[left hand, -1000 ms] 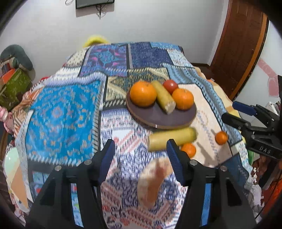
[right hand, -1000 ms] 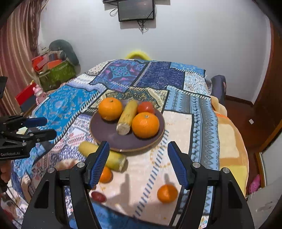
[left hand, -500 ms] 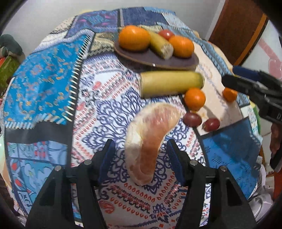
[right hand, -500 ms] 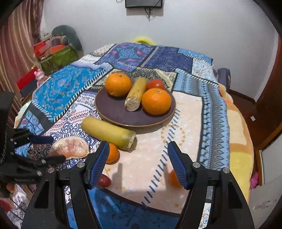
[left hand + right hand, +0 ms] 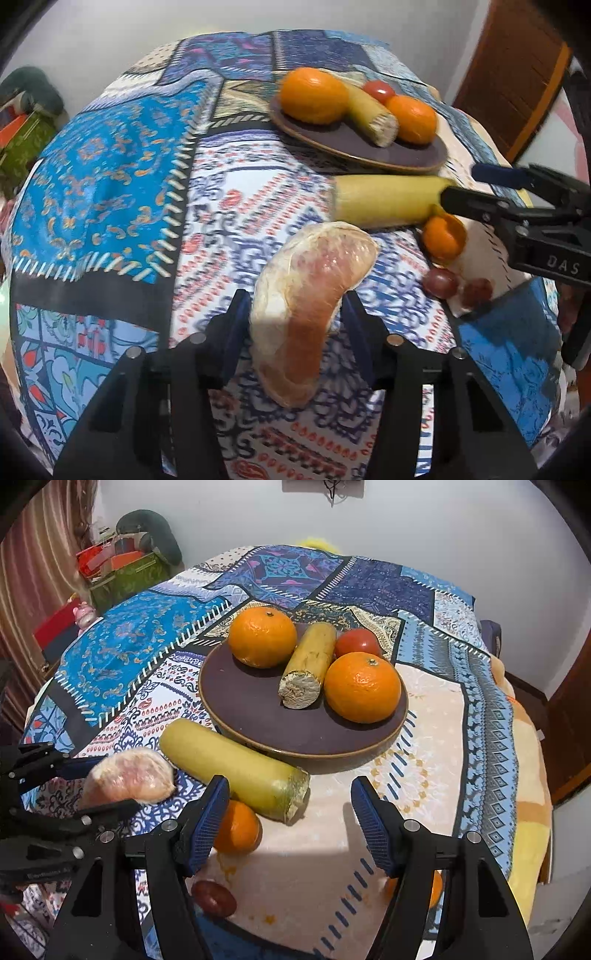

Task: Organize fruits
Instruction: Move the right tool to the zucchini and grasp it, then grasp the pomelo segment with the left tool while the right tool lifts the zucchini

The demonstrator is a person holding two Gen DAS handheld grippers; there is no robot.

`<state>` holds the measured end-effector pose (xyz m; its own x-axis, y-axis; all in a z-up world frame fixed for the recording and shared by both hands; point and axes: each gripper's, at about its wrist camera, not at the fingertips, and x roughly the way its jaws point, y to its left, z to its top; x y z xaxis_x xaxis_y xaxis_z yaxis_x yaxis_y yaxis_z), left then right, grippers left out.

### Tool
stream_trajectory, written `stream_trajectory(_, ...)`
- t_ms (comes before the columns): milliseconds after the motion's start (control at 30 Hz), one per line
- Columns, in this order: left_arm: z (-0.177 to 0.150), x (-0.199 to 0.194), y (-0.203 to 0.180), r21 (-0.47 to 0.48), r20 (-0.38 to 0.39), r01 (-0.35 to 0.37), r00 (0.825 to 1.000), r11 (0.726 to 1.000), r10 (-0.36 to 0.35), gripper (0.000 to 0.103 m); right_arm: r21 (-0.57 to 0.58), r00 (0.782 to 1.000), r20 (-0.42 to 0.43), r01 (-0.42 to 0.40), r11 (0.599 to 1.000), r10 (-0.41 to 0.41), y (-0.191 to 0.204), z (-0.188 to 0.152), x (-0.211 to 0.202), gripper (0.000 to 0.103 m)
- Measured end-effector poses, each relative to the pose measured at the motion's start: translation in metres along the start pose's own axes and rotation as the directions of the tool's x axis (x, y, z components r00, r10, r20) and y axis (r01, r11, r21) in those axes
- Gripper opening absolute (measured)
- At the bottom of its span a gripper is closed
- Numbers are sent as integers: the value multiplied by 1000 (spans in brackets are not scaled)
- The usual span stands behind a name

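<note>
A pink peeled pomelo segment sits between the pads of my left gripper, which is shut on it; it also shows in the right wrist view. A dark round plate holds two oranges, a cut yellow fruit piece and a tomato. On the cloth in front of the plate lie a long yellow fruit piece, a small orange and a dark grape. My right gripper is open and empty above the cloth's front edge.
Another small orange lies behind my right finger at the table's front right. Two grapes lie by the blue cloth patch. A patterned cloth covers the round table. Boxes and bags stand by the far left wall.
My left gripper has closed in on the pomelo segment and gripped it. My right gripper has moved down and closer to the fruits in front of the plate.
</note>
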<state>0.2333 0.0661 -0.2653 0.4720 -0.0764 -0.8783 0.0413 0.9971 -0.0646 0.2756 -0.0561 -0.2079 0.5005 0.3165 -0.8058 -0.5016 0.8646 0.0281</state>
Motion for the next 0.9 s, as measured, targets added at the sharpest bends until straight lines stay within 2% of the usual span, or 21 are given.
stream_trajectory(133,7,2,26,-89,13,-73,997,993,75,52,11,1000,-2,-16,1000,16,-3,2,3,65)
stream_trajectory(200,12,3,37,-130,4,-61,998,990,62,52,9,1000,0,-22,1000,22,-3,3,5,65)
stream_trajectory(300,16,0,40,-134,-2,-59,998,989,59,52,2,1000,-3,-29,1000,29,-3,4,8,64)
stream_trajectory(467,25,-15,31,-108,57,-62,996,992,69,52,23,996,-7,-86,996,87,-5,1,12,58)
stream_trajectory(567,38,-16,20,-75,72,-66,995,995,71,54,42,990,-12,-139,989,140,-6,0,14,48)
stream_trajectory(900,68,25,-7,48,-4,-86,996,995,86,58,53,987,3,-162,985,162,-10,-3,9,38)
